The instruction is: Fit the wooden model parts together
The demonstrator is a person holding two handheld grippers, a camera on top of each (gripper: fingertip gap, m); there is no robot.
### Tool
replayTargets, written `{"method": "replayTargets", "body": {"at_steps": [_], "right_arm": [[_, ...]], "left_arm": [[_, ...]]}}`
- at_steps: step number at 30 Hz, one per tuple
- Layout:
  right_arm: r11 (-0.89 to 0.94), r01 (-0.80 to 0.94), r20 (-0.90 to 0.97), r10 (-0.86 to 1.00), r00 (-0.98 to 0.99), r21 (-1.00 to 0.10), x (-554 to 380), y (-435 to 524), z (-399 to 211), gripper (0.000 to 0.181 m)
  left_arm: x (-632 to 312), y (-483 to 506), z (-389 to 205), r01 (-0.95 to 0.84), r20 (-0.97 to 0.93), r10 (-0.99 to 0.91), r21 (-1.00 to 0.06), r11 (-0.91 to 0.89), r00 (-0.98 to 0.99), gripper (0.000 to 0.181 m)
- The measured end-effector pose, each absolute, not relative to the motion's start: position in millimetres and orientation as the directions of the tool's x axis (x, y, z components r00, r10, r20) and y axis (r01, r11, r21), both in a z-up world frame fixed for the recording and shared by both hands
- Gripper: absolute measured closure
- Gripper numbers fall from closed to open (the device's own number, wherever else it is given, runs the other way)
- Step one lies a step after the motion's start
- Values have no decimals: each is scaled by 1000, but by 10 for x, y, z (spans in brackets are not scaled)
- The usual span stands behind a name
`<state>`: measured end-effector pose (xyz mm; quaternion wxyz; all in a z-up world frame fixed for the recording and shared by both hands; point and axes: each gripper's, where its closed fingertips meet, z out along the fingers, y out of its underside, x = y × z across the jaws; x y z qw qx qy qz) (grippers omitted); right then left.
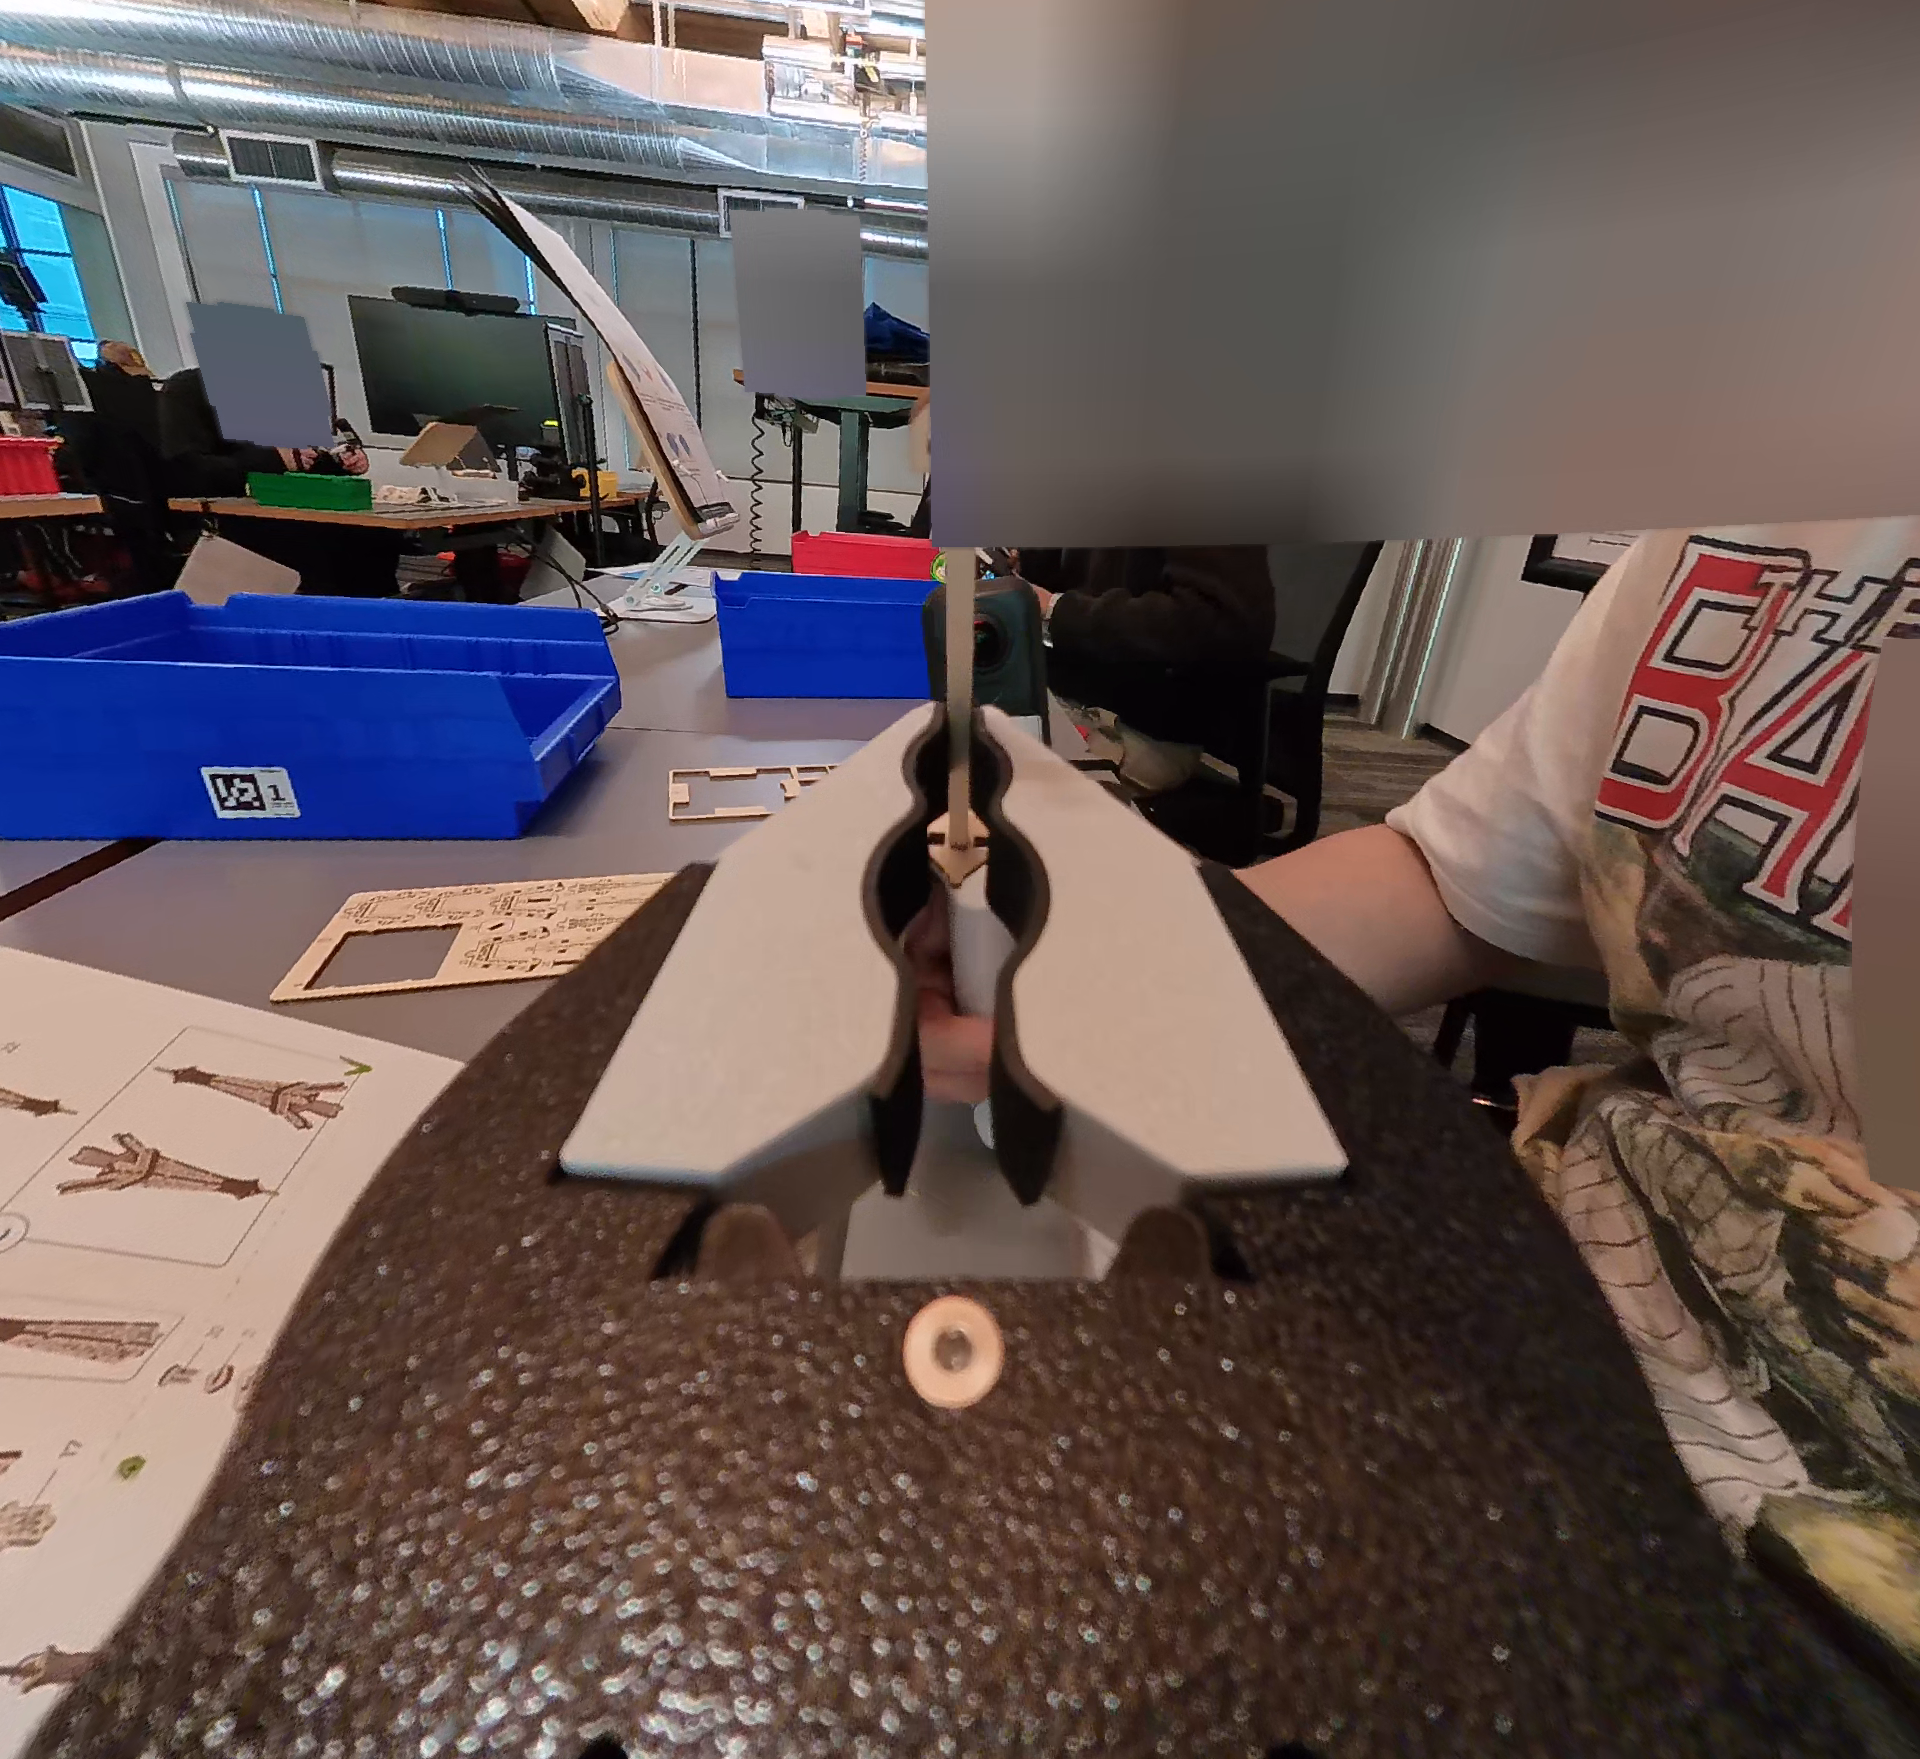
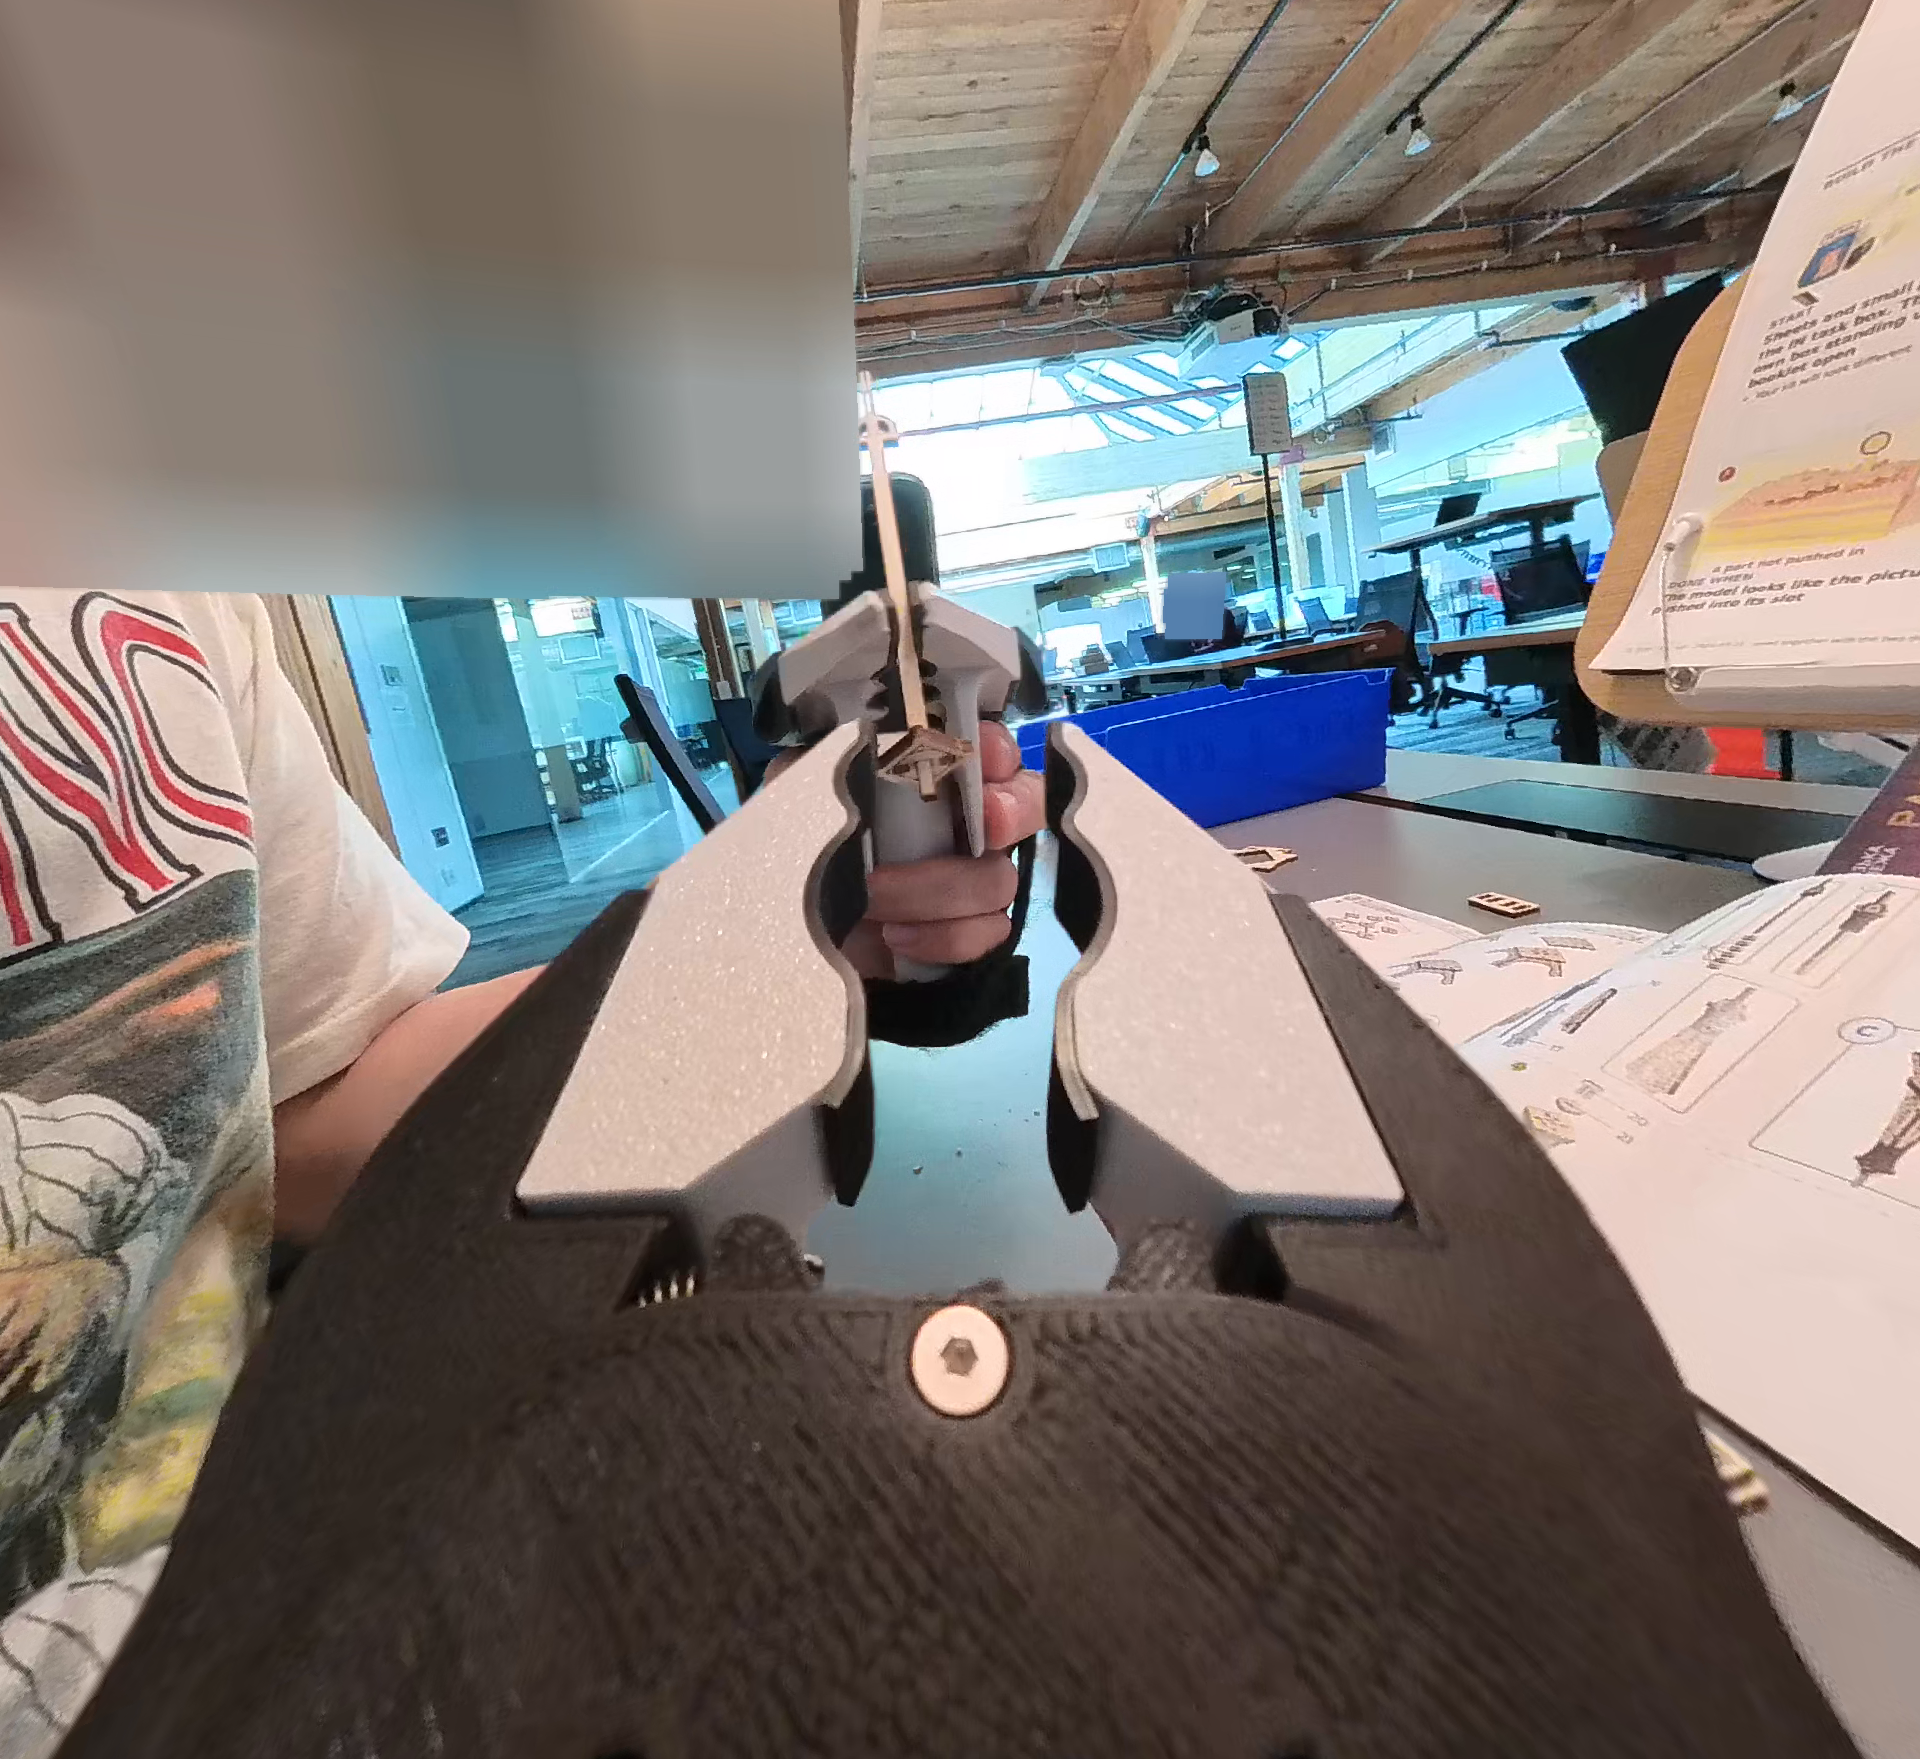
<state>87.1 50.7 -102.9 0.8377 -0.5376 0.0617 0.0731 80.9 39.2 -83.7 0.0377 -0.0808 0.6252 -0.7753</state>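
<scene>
Wooden model spire [image 1: 961,660]: a thin wooden strip with a small diamond-shaped wooden piece [image 1: 958,855] at its lower end, pinched upright between the pressed-together fingers of the left gripper [image 1: 957,753], above the desk [image 1: 260,888].

Left gripper, seen from the right wrist view [image 2: 902,660]: held in a person's hand [image 2: 956,878] directly ahead, the spire [image 2: 896,556] rising from it, tilted slightly left, with the diamond-shaped piece [image 2: 925,759] at its foot.

Right gripper [image 2: 956,836]: fingers spread apart, holding nothing, aimed at the left gripper and close to it; whether the fingertips touch it cannot be told.

Surroundings, left wrist view:
- Punched-out wooden part sheet [image 1: 468,930], flat on the desk left of the gripper.
- Second wooden frame sheet [image 1: 738,790], farther back.
- Open instruction booklet [image 1: 156,1190], at the near left edge.
- Large blue bin [image 1: 312,712] with a marker tag, left; second blue bin [image 1: 810,634] behind; red bin [image 1: 862,554] beyond that.
- Document stand [image 1: 665,431] bearing a printed sheet, behind the bins.

Surroundings, right wrist view:
- Booklet pages [image 2: 1662,1034] on the right.
- Two small loose wooden pieces [image 2: 1501,902] on the desk beyond.

The person's arm and white printed shirt [image 1: 1714,878] fill the right side of the left wrist view.
</scene>
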Motion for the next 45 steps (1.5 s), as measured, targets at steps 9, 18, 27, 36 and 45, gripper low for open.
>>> {"method": "replayTargets", "body": {"at_steps": [9,18,27,36,45], "right_arm": [[338,-367,-301,233,925,-867,726,583,-1086,143],[361,-384,-319,228,920,-850,774,552,-1069,148],[364,-317,-278,157,948,-876,810,560,-1099,145],[362,-178,-184,16,983,-915,892,573,-1136,132],[348,-138,-148,-4,989,-927,887,574,-1144,143]], "left_arm": [[785,428,-793,-45,80,-140,-969,-243,-987,181],[760,424,-788,-51,82,-119,-968,-247,-989,181],[802,440,-801,-59,96,-141,-968,-245,-985,181],[849,504,-810,-48,92,-182,-972,-232,-979,181],[848,542,-768,-77,124,-164,-961,-265,-979,181]]}}
